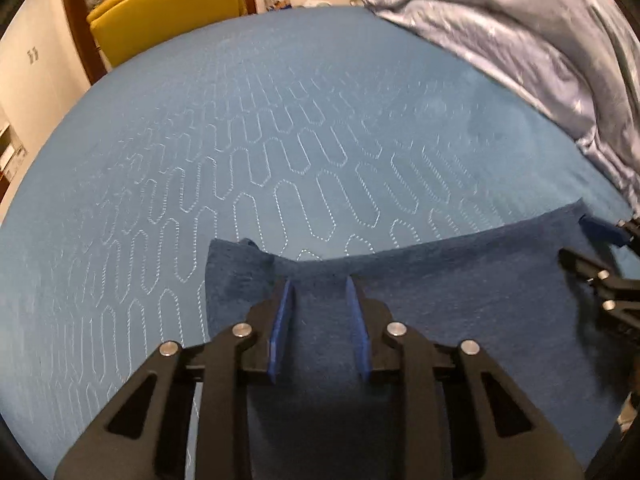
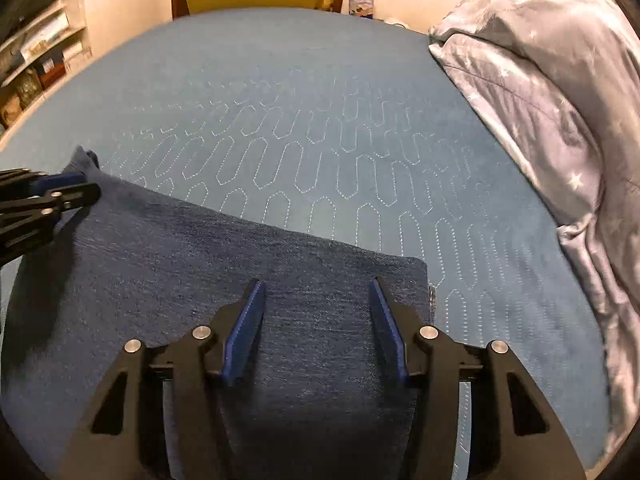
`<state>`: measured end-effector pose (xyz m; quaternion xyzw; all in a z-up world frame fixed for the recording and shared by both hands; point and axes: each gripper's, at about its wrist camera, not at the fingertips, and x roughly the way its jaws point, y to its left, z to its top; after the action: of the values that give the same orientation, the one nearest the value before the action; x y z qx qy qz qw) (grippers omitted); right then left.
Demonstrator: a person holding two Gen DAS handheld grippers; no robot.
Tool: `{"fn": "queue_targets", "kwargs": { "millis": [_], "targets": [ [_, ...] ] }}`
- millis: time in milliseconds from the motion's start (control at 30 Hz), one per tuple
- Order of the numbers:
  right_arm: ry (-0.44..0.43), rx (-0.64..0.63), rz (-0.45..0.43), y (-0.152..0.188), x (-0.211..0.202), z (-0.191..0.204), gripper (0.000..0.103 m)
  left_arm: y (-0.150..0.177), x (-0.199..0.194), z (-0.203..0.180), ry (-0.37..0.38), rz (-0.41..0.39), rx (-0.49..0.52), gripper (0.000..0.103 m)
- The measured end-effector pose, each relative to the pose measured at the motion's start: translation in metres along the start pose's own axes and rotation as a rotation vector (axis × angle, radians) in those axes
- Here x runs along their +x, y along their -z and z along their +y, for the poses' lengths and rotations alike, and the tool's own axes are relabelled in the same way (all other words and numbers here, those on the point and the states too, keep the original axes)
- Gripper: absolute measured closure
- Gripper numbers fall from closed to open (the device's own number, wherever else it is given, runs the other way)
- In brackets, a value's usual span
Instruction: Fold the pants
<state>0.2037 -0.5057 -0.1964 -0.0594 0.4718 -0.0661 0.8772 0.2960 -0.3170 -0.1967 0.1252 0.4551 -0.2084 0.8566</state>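
Dark blue denim pants (image 1: 460,288) lie flat on the blue quilted bed cover, in a folded slab with a straight far edge; they also show in the right wrist view (image 2: 200,264). My left gripper (image 1: 320,284) is open, its blue pads hovering over the pants near their left end, holding nothing. My right gripper (image 2: 318,284) is open wider, over the pants near their right corner, empty. Each gripper shows at the edge of the other's view: the right one (image 1: 600,256) and the left one (image 2: 52,192).
The blue quilted bed cover (image 1: 240,140) stretches ahead. A grey-blue star-print duvet (image 2: 560,100) is piled along the right side. A yellow headboard cushion (image 1: 168,4) and a cream wall stand beyond the bed. Shelves (image 2: 36,60) are at the far left.
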Motion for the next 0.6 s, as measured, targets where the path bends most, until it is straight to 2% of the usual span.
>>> {"fn": "queue_targets", "kwargs": {
  "millis": [100, 167, 233, 300, 333, 400, 467, 567, 600],
  "targets": [
    [0.027, -0.003, -0.001, 0.0, 0.001, 0.006, 0.054, -0.001, -0.003, 0.001, -0.01, -0.02, 0.009, 0.074],
    [0.039, -0.013, -0.01, 0.003, 0.002, 0.009, 0.054, 0.007, -0.03, 0.001, 0.017, -0.072, -0.033, 0.074],
    [0.037, -0.011, -0.015, 0.003, 0.001, 0.008, 0.054, 0.025, -0.063, -0.01, 0.052, -0.116, -0.045, 0.074],
    [0.031, -0.006, -0.013, 0.005, 0.001, 0.006, 0.054, 0.052, -0.087, -0.033, 0.084, -0.137, 0.01, 0.073],
    [0.028, -0.005, -0.013, 0.005, 0.001, 0.006, 0.054, 0.07, -0.098, -0.047, 0.095, -0.141, 0.034, 0.069],
    [0.026, -0.005, -0.02, 0.005, 0.001, 0.005, 0.053, 0.097, -0.102, -0.066, 0.123, -0.102, 0.068, 0.061],
    [0.027, -0.004, -0.023, 0.005, 0.0, 0.005, 0.053, 0.123, -0.089, -0.078, 0.096, -0.049, 0.105, 0.061],
    [0.012, 0.028, -0.02, 0.002, -0.012, -0.001, 0.053, 0.127, -0.097, -0.073, 0.1, -0.07, 0.067, 0.061],
    [0.01, 0.054, -0.033, 0.004, -0.028, -0.005, 0.053, 0.128, -0.104, -0.068, 0.114, -0.082, 0.041, 0.061]
  ]
}}
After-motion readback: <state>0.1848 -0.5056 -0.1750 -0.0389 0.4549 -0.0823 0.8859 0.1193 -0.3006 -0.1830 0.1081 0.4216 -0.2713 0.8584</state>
